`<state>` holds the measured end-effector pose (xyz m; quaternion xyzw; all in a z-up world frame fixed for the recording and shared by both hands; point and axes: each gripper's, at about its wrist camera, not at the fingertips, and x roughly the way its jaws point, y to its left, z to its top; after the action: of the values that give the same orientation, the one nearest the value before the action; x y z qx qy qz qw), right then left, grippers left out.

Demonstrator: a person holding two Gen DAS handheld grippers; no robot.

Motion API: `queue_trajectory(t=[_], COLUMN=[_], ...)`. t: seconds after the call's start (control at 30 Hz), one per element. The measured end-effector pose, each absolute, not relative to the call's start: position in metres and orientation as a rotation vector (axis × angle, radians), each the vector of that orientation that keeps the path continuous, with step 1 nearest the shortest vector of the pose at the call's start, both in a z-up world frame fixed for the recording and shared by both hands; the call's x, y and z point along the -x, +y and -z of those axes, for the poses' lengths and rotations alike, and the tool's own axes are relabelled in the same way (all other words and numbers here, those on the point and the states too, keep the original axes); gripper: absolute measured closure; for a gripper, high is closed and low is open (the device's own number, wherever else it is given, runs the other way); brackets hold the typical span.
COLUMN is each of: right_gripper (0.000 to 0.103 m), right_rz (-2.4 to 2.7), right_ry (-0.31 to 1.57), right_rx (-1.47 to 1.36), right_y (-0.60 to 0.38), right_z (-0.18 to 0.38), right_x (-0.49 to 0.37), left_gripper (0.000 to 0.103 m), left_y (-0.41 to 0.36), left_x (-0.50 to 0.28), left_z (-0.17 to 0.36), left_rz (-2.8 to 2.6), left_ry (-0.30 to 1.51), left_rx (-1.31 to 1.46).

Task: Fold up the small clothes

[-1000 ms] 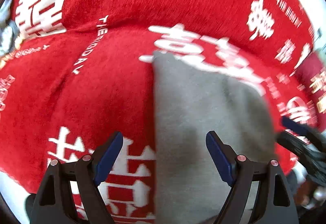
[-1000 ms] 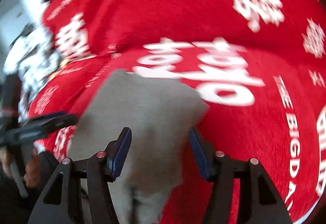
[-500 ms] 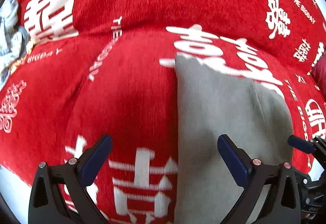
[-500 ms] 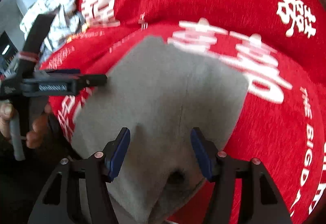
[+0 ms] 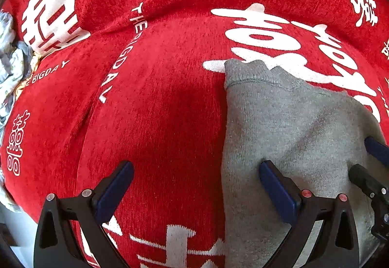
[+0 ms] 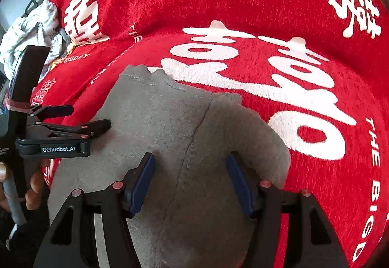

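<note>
- The grey garment [image 5: 291,136] lies on the red blanket [image 5: 155,107], now filling the left view's lower right, sharper than before.
- Left gripper [image 5: 197,185] fingers remain wide apart, straddling its left edge.
- Right gripper [image 6: 192,182] fingers stay apart over the cloth's centre seam.

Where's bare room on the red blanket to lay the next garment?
Free: red blanket left of the grey garment, and beyond its far hem. Crowded: far-left edge, crumpled pale laundry; both grippers over the garment.

grey knit garment [image 6: 184,146] | flat on red cloth | dark centre seam | ribbed far edge
</note>
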<state>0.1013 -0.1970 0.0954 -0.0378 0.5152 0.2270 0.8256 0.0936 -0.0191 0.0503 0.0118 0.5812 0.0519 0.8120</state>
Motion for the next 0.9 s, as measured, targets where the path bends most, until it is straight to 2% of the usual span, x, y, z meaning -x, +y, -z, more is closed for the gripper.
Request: queue_trajectory(t=[0.4, 0.53, 0.7, 0.77, 0.9], right_gripper=[0.037, 0.037, 0.037, 0.037, 0.037], right_rz=[-0.625, -0.717, -0.653, -0.673, -0.661], right_ry=[0.925, 0.93, 1.015, 1.008, 0.999], right_rx=[0.304, 0.338, 0.432, 0.328, 0.369], right_y=[-0.171, -0.158, -0.172, -0.191, -0.194], right_z=[-0.15, -0.142, -0.104, -0.107, -0.117], right_x=[-0.005, 0.017, 0.02, 0.02, 0.029], left_gripper=[0.0, 0.0, 0.0, 0.0, 0.0], left_y=[-0.022, -0.019, -0.014, -0.012, -0.019], left_x=[-0.067, -0.061, -0.04, -0.026, 0.001], left_z=[-0.083, -0.084, -0.09, -0.091, -0.095], left_rz=[-0.09, -0.092, -0.068, -0.041, 0.039], left_ry=[1.189, 1.194, 1.19, 1.193, 1.196], left_rx=[-0.025, -0.011, -0.017, -0.021, -0.035])
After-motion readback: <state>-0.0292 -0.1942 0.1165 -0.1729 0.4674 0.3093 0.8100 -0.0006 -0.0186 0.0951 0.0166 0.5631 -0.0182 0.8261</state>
